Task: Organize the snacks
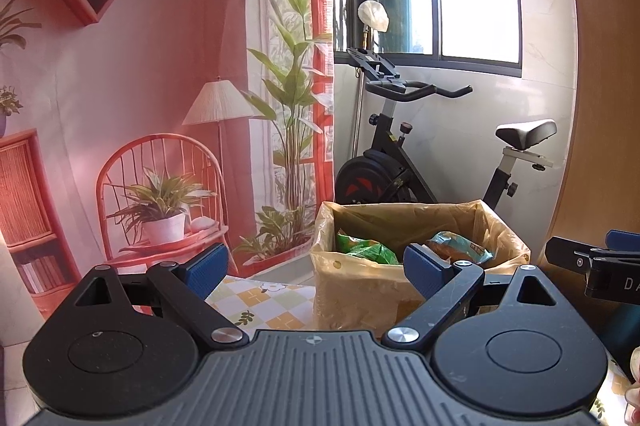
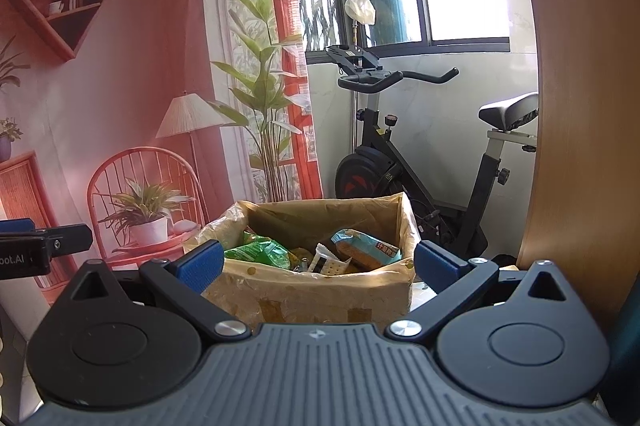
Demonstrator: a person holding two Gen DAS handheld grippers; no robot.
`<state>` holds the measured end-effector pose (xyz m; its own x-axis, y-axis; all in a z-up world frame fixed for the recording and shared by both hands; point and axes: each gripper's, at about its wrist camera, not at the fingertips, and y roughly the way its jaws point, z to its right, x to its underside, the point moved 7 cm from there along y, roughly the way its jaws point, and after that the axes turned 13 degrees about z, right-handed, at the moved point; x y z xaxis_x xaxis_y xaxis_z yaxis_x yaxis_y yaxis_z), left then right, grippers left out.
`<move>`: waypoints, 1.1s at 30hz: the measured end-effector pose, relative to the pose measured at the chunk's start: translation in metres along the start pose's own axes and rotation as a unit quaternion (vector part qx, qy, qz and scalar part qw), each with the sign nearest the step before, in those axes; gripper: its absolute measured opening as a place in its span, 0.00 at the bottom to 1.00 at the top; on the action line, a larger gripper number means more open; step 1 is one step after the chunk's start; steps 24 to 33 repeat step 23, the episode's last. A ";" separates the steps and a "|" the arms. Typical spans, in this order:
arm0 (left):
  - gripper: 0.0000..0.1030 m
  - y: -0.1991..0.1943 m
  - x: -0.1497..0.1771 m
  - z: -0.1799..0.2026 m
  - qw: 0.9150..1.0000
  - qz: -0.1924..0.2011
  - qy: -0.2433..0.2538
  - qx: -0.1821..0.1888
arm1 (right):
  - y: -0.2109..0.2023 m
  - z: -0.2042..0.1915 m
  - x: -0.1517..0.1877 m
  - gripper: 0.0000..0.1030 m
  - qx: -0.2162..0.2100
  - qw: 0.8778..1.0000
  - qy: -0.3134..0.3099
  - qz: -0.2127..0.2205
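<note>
A cardboard box [image 2: 320,296] lined with yellowish plastic stands ahead of both grippers; it also shows in the left wrist view [image 1: 360,290]. Inside lie a green snack bag [image 2: 260,252], a blue-wrapped cake pack [image 2: 366,248] and a black-and-white cracker pack [image 2: 326,262]. The green bag [image 1: 362,250] and blue pack [image 1: 460,246] show in the left wrist view too. My left gripper [image 1: 316,270] is open and empty, just left of the box. My right gripper [image 2: 318,264] is open and empty, in front of the box. The right gripper's finger [image 1: 580,258] shows at the left view's right edge.
A checked tablecloth [image 1: 256,302] covers the table under the box. An exercise bike [image 2: 400,162] stands behind the box by the window. A printed backdrop [image 1: 140,106] hangs at the left. A wooden panel [image 2: 580,146] rises at the right.
</note>
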<state>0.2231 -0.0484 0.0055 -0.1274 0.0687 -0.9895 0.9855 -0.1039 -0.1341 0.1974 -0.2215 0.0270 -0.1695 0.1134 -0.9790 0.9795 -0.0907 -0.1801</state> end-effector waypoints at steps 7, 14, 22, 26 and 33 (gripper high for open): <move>0.93 -0.001 0.000 0.002 1.000 0.000 0.001 -0.004 | -0.005 0.003 -0.005 1.00 0.004 1.000 -0.004 0.009; 0.93 -0.002 0.002 0.001 1.000 -0.001 0.004 -0.008 | -0.005 0.004 -0.005 1.00 0.003 1.000 -0.003 0.009; 0.93 -0.002 0.004 -0.001 1.000 -0.006 0.004 -0.007 | -0.004 0.001 -0.004 1.00 0.000 1.000 -0.004 0.006; 0.93 -0.002 0.004 -0.001 1.000 -0.006 0.004 -0.007 | -0.004 0.001 -0.004 1.00 0.000 1.000 -0.004 0.006; 0.93 -0.002 0.004 -0.001 1.000 -0.006 0.004 -0.007 | -0.004 0.001 -0.004 1.00 0.000 1.000 -0.004 0.006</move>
